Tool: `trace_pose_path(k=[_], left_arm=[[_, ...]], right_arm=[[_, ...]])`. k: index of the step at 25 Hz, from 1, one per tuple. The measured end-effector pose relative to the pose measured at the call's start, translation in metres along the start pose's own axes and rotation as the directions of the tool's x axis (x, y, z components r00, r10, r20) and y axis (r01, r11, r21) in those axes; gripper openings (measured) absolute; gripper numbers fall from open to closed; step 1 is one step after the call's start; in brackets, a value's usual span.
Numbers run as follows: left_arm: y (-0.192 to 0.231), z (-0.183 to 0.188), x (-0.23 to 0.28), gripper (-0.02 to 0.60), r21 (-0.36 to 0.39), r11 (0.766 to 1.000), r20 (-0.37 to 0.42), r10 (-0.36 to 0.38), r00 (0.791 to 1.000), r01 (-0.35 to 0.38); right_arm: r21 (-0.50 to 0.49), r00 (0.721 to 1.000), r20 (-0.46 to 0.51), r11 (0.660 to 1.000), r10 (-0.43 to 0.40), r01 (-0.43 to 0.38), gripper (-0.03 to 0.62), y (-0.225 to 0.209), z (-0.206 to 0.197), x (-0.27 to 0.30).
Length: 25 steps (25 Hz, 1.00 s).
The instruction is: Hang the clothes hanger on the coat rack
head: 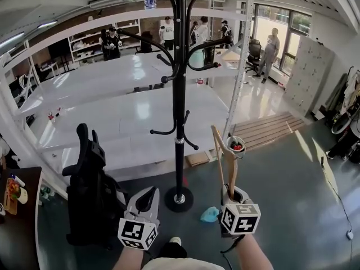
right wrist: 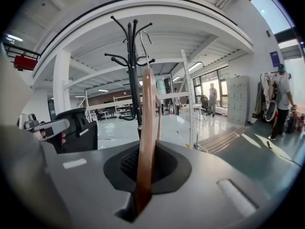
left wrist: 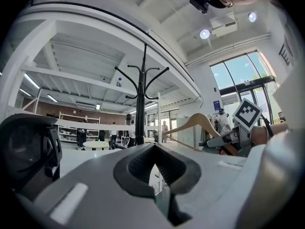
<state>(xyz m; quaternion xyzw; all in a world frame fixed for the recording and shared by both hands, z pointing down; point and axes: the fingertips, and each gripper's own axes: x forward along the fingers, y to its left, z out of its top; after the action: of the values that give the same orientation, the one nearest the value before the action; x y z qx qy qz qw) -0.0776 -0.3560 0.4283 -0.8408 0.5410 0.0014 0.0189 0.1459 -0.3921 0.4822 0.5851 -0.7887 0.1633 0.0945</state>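
Wood, stiff and likely light: the right hand-held gripper [right wrist: 138,202] pinches one arm of the tan clothes hanger [right wrist: 145,118] near the black metal coat rack [head: 179,106].

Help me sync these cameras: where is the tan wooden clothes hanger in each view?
Head view: the tan wooden clothes hanger, lower right of centre, in the right gripper.
Left gripper view: hanger right of centre.
Right gripper view: hanger dead centre, between the jaws.
Shared landmark: the black metal coat rack.
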Motion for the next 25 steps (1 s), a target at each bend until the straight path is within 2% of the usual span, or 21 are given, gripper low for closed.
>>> trace_pose_path(k=[6, 12, 16, 25], left_arm=[[0.037, 0.005, 0.040, 0.000, 0.001, 1.000, 0.014, -0.001, 1.000, 0.001], [0.065, -0.002, 0.068, 0.000, -0.006, 1.000, 0.010, -0.007, 1.000, 0.007], [0.081, -0.003, 0.082, 0.000, -0.006, 1.000, 0.010, -0.014, 1.000, 0.014], [0.110, -0.006, 0.104, 0.000, -0.003, 0.999, 0.017, -0.032, 0.999, 0.032]], right_arm=[[-0.030, 1.000, 0.022, 1.000, -0.008, 0.009, 0.026, -0.003, 0.049, 0.060], [0.004, 0.997, 0.074, 1.000, 0.028, -0.028, 0.028, 0.001, 0.118, 0.105], [-0.012, 0.995, 0.090, 0.999, 0.037, -0.036, 0.028, 0.004, 0.157, 0.126], [-0.086, 0.998, 0.064, 0.996, 0.029, -0.024, 0.028, 0.017, 0.200, 0.177]])
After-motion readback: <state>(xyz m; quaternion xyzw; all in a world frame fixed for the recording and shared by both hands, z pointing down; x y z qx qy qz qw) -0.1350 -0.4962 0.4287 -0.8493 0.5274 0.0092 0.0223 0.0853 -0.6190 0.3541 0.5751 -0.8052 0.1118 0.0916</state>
